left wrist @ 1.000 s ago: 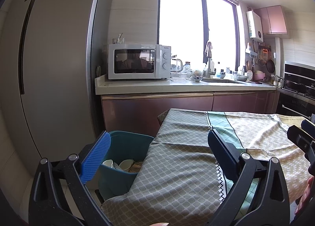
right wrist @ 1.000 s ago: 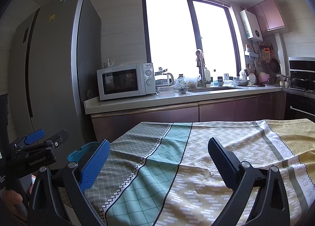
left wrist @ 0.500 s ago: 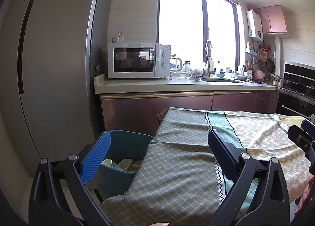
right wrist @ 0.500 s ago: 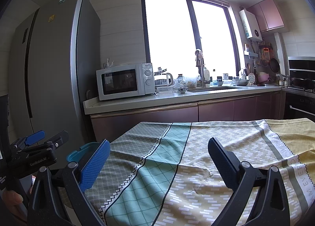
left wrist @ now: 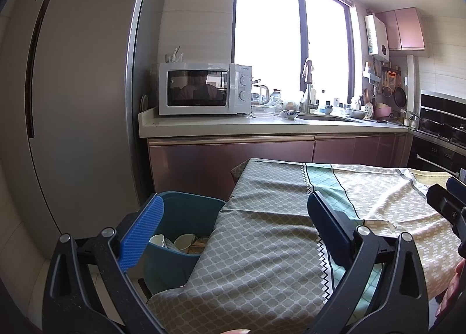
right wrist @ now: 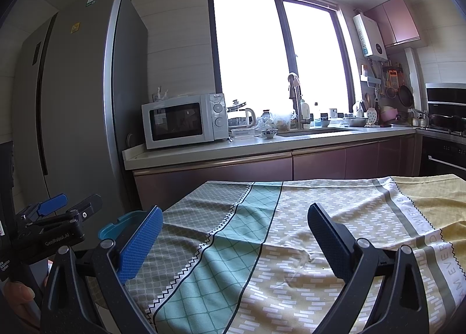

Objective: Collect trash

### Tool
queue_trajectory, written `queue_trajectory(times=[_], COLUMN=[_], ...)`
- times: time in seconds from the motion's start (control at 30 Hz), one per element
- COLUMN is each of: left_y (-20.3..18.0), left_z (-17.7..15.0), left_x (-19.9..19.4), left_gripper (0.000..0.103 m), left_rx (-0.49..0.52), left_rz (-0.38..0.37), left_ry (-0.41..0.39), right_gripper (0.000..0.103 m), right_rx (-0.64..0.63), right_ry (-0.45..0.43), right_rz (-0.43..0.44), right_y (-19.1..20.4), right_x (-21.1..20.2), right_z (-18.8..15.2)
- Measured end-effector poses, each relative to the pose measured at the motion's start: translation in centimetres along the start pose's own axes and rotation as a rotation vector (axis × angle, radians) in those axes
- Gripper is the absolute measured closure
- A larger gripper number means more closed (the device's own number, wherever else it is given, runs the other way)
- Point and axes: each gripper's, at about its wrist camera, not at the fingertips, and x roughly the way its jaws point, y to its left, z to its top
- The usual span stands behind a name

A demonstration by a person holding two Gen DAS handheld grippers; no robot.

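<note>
left gripper [left wrist: 234, 224]: jaws are held wide apart with nothing between them, above the near left part of the table.
right gripper [right wrist: 234, 227]: jaws are likewise spread and empty, above the middle of the table.
trash bin [left wrist: 186, 211]: a teal plastic tub is set on the floor, touching the table's left edge; smooth, rigid walls and a rounded rim are shown.
trash [left wrist: 184, 242]: pale cup-like pieces and brownish scraps are seen lying inside the bin; they are judged light and easily crushed, best pinched at a rim.
tablecloth [right wrist: 291, 246]: soft woven cloth is draped over the table, patterned in grey lattice, green diamonds and yellow dashes, slightly wrinkled; no loose trash is seen on it.
background: a white microwave [left wrist: 204, 88] is set on a pale counter beside a tall grey refrigerator [left wrist: 72, 86].
</note>
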Motion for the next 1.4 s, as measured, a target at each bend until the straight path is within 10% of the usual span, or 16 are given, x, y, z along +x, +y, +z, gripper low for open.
queue_trajectory(times=[1.4], left_y=[-0.9], left_z=[-0.5], left_x=[1.3], left_gripper=[0.006], left_rx=[0.002], left_rz=[-0.019], left_ry=[0.023], right_gripper=[0.007], right_rx=[0.009], right_ry=[0.007], right_rz=[-0.014], right_y=[0.0], right_x=[-0.1], right_z=[0.2])
